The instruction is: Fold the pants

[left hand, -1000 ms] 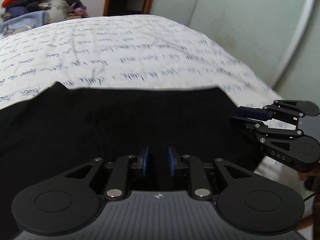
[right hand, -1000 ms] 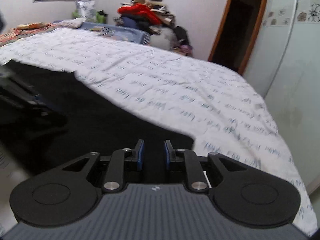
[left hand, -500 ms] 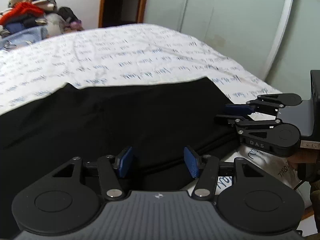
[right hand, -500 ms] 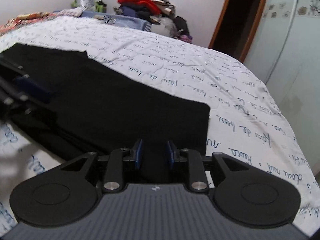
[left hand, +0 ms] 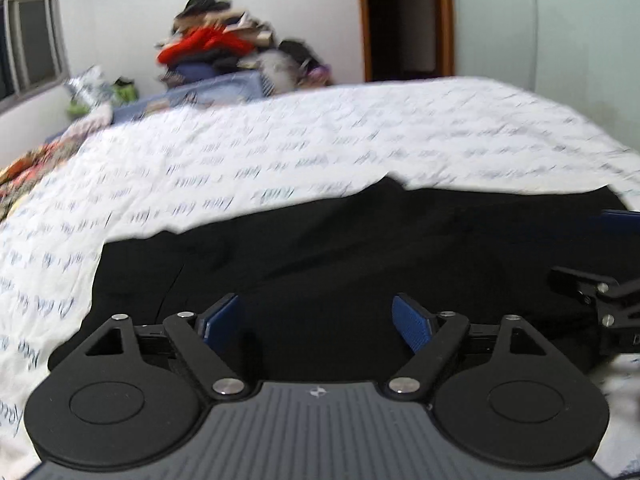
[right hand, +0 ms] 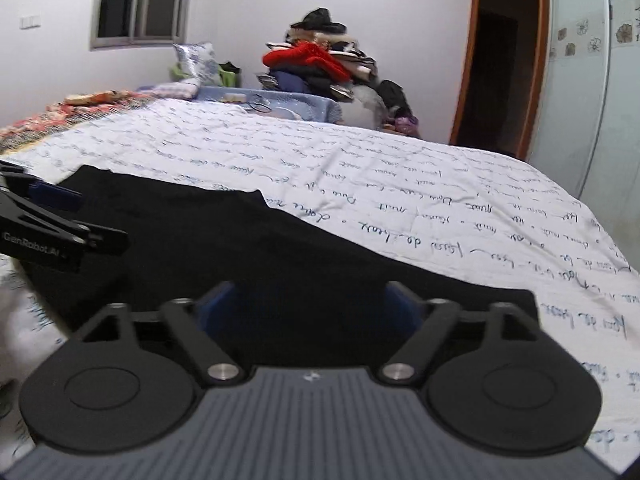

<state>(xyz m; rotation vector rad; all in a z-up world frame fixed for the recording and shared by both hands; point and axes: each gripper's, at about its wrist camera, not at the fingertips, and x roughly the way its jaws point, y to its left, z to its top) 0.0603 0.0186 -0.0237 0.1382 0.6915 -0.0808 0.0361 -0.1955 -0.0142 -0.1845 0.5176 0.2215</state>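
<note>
The black pants [left hand: 360, 248] lie flat in a folded stack on the bed's white, script-printed cover [left hand: 320, 136]. They also show in the right wrist view [right hand: 248, 248]. My left gripper [left hand: 316, 320] is open and empty, just over the near edge of the pants. My right gripper [right hand: 308, 304] is open and empty over the pants' near right part. The right gripper's fingers [left hand: 588, 284] show at the right edge of the left wrist view. The left gripper's fingers [right hand: 60, 216] show at the left edge of the right wrist view.
A heap of clothes [right hand: 320, 64] sits on a blue-covered surface [right hand: 288, 106] beyond the bed. A dark doorway [right hand: 496, 72] and a pale wardrobe [right hand: 592, 80] stand on the right. A window [right hand: 144, 0] is at the back left.
Both grippers have opened, letting go of the pants, which now lie flat on the bed. Both views have swung and pulled back.
</note>
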